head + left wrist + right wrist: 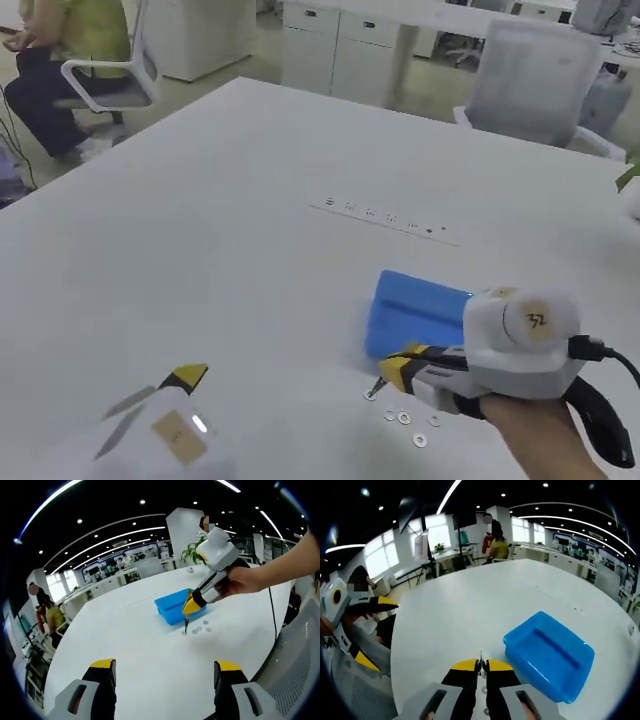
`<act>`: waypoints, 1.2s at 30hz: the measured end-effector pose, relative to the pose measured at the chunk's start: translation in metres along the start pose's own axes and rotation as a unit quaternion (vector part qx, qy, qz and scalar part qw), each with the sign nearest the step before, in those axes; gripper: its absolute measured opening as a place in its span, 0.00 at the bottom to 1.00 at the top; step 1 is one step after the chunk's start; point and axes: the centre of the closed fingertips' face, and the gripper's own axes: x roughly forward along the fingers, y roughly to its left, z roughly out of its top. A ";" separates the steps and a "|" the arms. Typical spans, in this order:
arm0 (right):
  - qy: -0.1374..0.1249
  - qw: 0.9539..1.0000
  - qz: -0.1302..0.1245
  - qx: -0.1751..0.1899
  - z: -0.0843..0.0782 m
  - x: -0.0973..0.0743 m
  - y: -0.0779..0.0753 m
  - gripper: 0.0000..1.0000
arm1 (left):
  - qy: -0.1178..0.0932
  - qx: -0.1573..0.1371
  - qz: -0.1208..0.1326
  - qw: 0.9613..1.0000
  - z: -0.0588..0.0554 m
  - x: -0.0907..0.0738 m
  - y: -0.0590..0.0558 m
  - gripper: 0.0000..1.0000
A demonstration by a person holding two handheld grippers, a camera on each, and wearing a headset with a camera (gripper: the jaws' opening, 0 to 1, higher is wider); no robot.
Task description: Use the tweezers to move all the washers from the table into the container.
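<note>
Right tongs (481, 666) clamped on thin metal tweezers (186, 624), tip at small round washers (405, 417); left tongs (165, 666) wide open, empty.

Bottom-left in the head view, the grey-and-yellow left gripper (150, 412) is smeared with blur and clipped by the bottom edge; we can't make out its jaws there; the blue rectangular plastic container (415, 308) loses its near right corner behind the white-bodied right gripper (390, 372); the slim metal tweezers (374, 388) are a mere sliver, too fine for us to tell whether the tip carries anything; the small round metal washers (405, 417) are too tiny to count surely; the hand (540, 435) runs off the bottom edge.
</note>
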 end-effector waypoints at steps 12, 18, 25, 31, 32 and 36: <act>0.007 1.000 0.013 -0.013 -0.001 0.006 0.001 0.02 | 0.008 0.000 0.002 1.000 -0.005 0.001 0.002 0.77; 0.017 1.000 0.018 0.000 -0.001 0.008 0.002 0.02 | 0.013 -0.001 0.004 1.000 -0.007 0.001 0.003 0.77; 0.021 0.999 0.016 -0.019 0.000 0.009 0.005 0.02 | 0.013 0.001 0.008 1.000 -0.007 0.000 0.004 0.77; 0.020 0.997 -0.009 -0.076 -0.002 0.010 0.012 0.01 | 0.010 -0.013 0.017 1.000 -0.005 -0.001 0.009 0.79; 0.021 0.997 -0.009 -0.069 -0.001 0.010 0.012 0.01 | 0.006 -0.018 0.019 1.000 -0.004 -0.002 0.010 0.79; 0.025 0.998 -0.017 -0.054 -0.001 0.010 0.008 0.00 | -0.002 -0.030 0.021 0.999 -0.002 -0.003 0.013 0.81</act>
